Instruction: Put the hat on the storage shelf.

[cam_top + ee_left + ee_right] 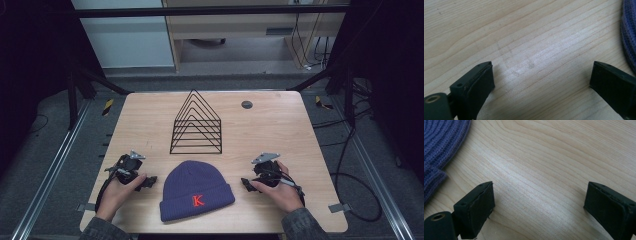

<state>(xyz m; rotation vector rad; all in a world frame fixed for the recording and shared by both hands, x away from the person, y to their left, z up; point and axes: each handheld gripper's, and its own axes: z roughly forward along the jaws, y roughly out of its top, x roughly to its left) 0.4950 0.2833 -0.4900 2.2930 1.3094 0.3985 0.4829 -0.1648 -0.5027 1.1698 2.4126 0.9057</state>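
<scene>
A purple knit beanie (196, 189) with a red letter K lies flat near the table's front edge, between my two hands. Just left of it my left gripper (149, 182) rests low on the wood, jaws wide apart with bare table between them; the beanie's edge (629, 37) runs along the right side of the left gripper view. Just right of the hat sits my right gripper (246, 183), open too, and the beanie (441, 147) fills the upper left corner of the right gripper view. Neither gripper touches the hat.
A black wire rack (196, 125) shaped like nested triangles stands at the middle of the wooden table (280, 130), behind the beanie. A small dark round disc (246, 104) lies near the back edge. Black frame bars and cables surround the table.
</scene>
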